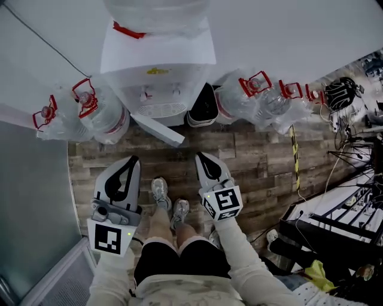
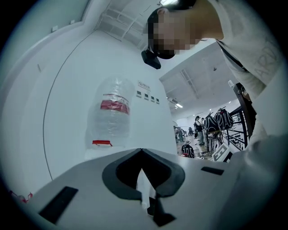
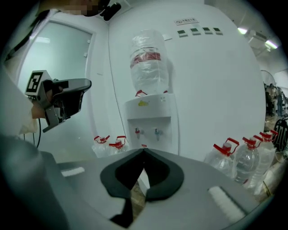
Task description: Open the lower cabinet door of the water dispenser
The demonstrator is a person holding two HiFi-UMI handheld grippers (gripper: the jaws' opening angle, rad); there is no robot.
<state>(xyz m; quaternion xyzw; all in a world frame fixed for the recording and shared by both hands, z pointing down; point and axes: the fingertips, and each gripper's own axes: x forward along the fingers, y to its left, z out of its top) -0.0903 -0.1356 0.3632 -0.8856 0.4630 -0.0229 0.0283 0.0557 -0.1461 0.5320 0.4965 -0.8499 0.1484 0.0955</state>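
Head view | cabinet door [image 1: 158, 129] ajar, edge pointing lower-right | left claw [image 1: 134, 159], right claw [image 1: 200, 156] closed

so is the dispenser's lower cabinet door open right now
Yes, in the head view the lower cabinet door stands swung out at an angle from the base of the water dispenser.

Counted: water dispenser [image 1: 158, 66] 1 | inverted bottle [image 1: 157, 12] 1 | red-handled water jugs [image 1: 99, 113] 5 | black bin [image 1: 203, 106] 1 | left hand-held gripper [image 1: 131, 162] 1, right hand-held gripper [image 1: 201, 158] 1 | shoes [image 1: 160, 192] 2
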